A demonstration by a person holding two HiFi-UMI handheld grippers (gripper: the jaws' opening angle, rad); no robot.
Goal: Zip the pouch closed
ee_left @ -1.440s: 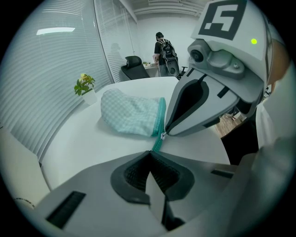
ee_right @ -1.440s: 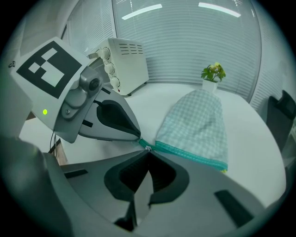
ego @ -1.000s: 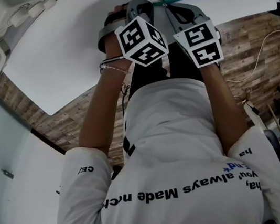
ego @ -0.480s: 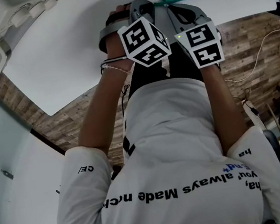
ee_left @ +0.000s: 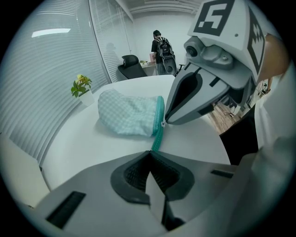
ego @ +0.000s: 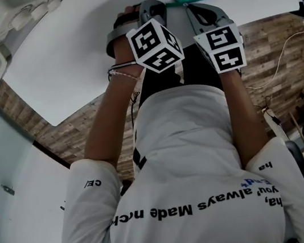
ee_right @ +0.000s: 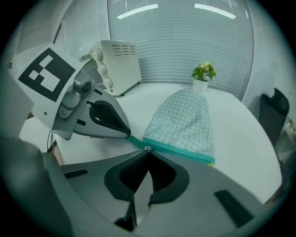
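Right gripper (ee_right: 147,152) nudged rightward; with left gripper (ee_left: 151,152), pinches pouch (ee_right: 182,120) edge.

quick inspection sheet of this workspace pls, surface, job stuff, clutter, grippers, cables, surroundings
surface: white table, pouch lying near its edge
job's things: checked pouch flat on the table, teal zip along its near edge; zip pull sits at the end by the zip tail
clutter: potted plant and white toaster oven further back on the table
grippers: left gripper shut on the zip tail; right gripper shut on the zip pull
cables: white cable on the wooden floor, off the table
surroundings: blinds, office chair, person standing far behind
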